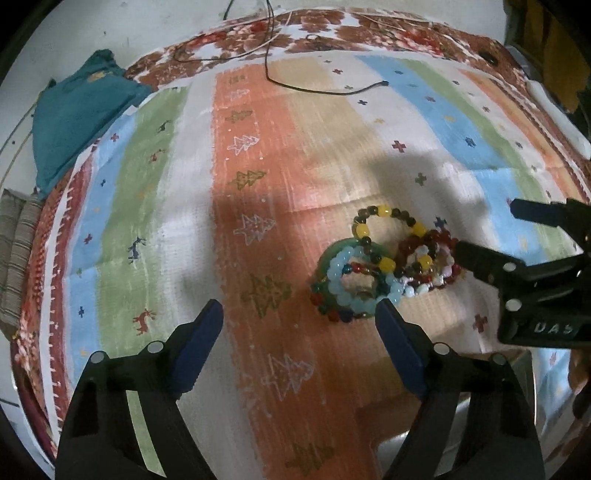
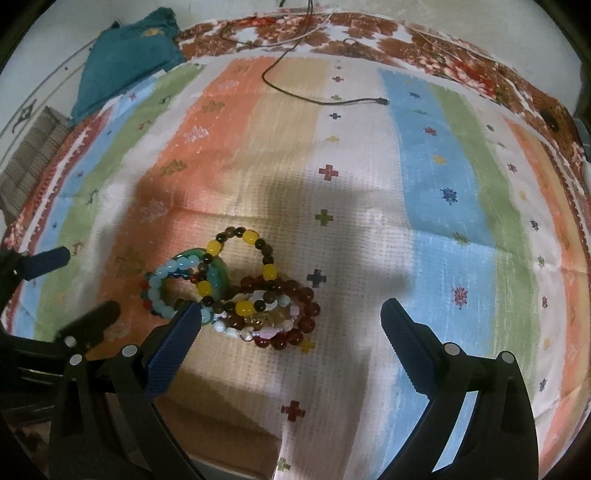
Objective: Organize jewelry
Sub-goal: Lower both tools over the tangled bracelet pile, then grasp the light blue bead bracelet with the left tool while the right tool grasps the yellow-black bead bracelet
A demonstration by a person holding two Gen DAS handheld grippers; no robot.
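A heap of bead bracelets (image 1: 384,266) lies on the striped cloth (image 1: 258,184): a yellow-and-brown one (image 1: 384,211), a light blue one (image 1: 334,275), a dark red one (image 1: 441,240) and a green bangle (image 1: 327,254). The heap also shows in the right wrist view (image 2: 240,295). My left gripper (image 1: 299,317) is open and empty, its right finger beside the heap. My right gripper (image 2: 291,317) is open and empty, just right of the heap; it shows in the left wrist view (image 1: 484,232) too. The left gripper (image 2: 88,284) shows at the left of the right wrist view.
A teal cloth (image 1: 81,114) lies at the far left corner. A thin black cable (image 1: 314,88) runs across the far side of the striped cloth. A striped grey cushion (image 1: 18,258) sits at the left edge. A brown floral fabric (image 1: 332,29) borders the back.
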